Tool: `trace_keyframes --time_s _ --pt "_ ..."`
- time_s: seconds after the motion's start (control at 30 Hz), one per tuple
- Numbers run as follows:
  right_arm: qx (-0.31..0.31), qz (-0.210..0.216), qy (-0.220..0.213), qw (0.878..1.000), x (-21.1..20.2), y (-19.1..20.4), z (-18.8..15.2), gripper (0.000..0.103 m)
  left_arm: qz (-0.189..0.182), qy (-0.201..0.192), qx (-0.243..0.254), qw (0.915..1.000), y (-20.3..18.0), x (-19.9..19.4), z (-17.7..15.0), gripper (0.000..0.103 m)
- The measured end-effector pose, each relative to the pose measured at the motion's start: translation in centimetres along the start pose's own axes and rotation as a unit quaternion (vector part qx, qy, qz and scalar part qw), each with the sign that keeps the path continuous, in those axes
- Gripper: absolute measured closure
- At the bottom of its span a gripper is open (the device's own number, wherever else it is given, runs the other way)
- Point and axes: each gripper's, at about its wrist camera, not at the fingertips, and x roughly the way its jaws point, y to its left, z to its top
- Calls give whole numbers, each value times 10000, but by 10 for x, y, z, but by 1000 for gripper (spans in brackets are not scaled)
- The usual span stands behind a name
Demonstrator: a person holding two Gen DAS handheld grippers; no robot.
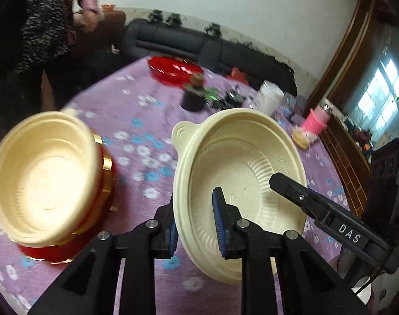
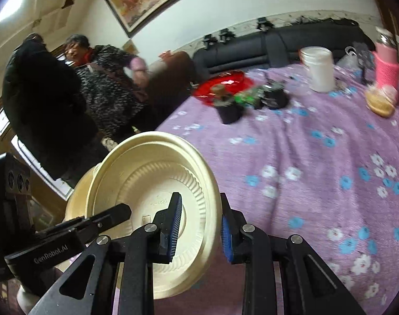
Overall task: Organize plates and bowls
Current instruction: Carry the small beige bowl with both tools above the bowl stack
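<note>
Left hand-held gripper (image 1: pixel 197 225) was clamped on the near rim of a cream bowl (image 1: pixel 241 173), tilted and lifted clear of the desk (image 1: pixel 136 110) — one blue pad outside the wall, one inside. Right hand-held gripper (image 2: pixel 200 229) pinched the right-hand rim of the same cream bowl, seen edge-on from its camera. Its finger (image 1: pixel 291 186) reached over the bowl's right side in the left view. Second cream bowl (image 1: pixel 44 176) sat to the left, nested on a red-and-gold bowl (image 1: pixel 55 252) — blurred. Far across the purple floral cloth: red tray (image 1: pixel 173 68), white jar (image 1: pixel 270 97), pink bottle (image 1: pixel 317 120).
</note>
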Motion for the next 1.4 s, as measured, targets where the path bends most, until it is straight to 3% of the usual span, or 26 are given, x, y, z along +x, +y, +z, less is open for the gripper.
trace_keyframes --time_s 0.17,0.4,0.87,1.4 --pt "-299 223 -8 9993 14 48 8 73 217 -361 -203 9989 33 -33 4 82" --pt "-697 194 42 9974 28 83 -12 73 727 -800 60 9941 40 -60 -6 82" --pt "-308 85 -17 9995 1 51 -34 73 881 -896 749 9892 -5 -61 -25 82" --pt "-229 22 -216 9995 -22 36 -40 73 1001 -744 1003 9871 -28 -52 -33 82"
